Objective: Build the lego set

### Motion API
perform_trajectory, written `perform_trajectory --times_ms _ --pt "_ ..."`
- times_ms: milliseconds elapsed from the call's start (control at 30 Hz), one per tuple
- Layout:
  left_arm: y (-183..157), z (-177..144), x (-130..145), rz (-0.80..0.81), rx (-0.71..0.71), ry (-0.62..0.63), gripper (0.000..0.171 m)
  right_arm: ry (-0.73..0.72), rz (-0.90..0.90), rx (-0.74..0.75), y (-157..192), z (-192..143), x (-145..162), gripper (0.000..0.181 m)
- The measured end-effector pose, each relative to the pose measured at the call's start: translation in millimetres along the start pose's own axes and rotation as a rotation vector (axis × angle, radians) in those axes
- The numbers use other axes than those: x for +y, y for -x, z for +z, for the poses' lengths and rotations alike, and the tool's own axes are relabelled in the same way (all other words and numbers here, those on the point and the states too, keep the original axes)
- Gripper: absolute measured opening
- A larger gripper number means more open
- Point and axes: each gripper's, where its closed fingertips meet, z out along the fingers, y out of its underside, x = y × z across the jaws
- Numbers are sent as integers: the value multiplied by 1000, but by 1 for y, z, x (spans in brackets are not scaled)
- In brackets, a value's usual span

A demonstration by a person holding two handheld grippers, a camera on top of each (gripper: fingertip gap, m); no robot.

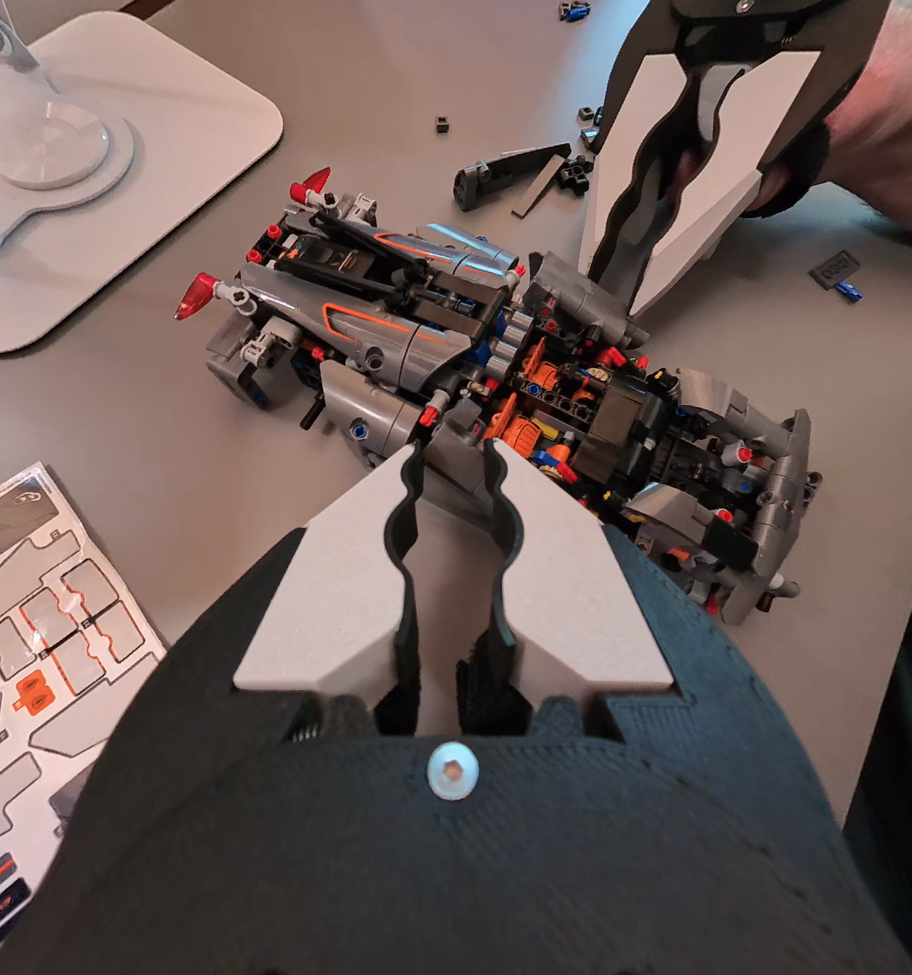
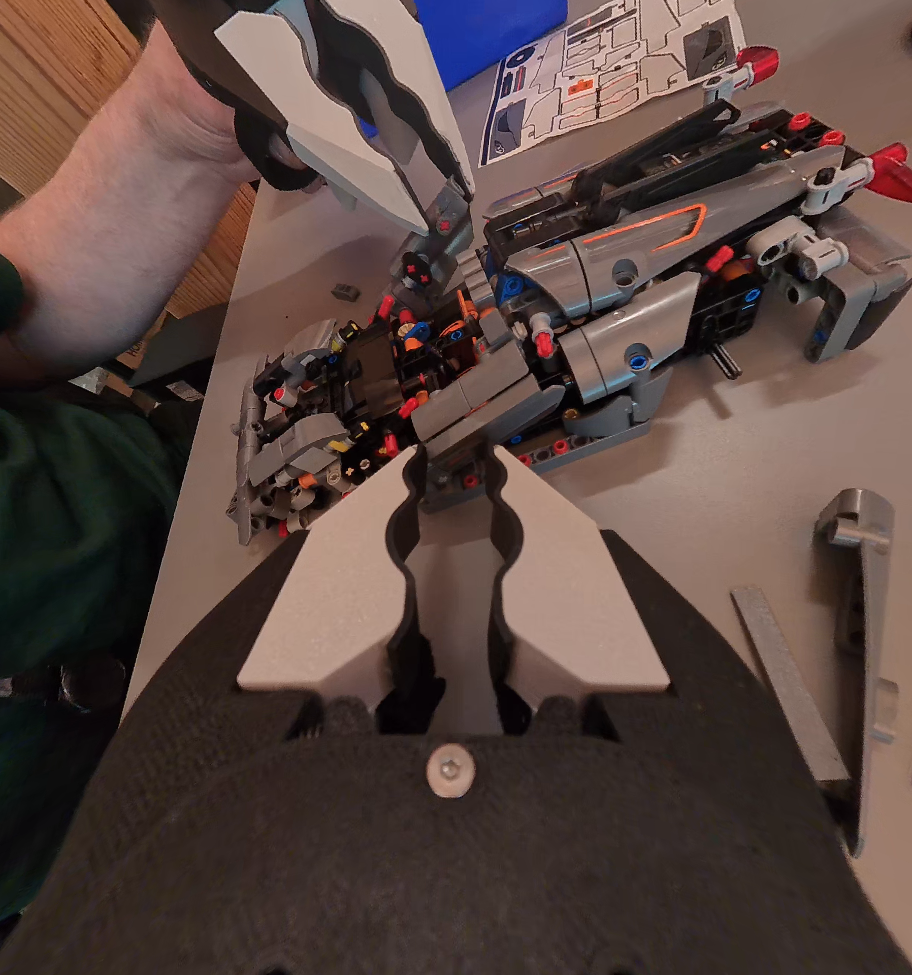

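The grey, black and orange brick-built lego car lies on the grey table, between my two tongs. My left gripper is partly open, its tips around a grey side panel of the car. My right gripper is open about as far, around the panel on the opposite side. A white sticker sheet lies near.

Grey table bears the lego car (half-built), sticker sheet, loose pieces.
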Motion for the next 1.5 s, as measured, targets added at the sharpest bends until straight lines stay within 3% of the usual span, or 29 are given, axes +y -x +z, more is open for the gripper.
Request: perform_trajectory --times_ms 767,1500 --pt "-15 -14 -5 93 10 -31 15 2 2 -6 0 -1 1 19" --pt "-5 -4 -1 31 13 -31 17 2 2 -7 1 -1 1 19"
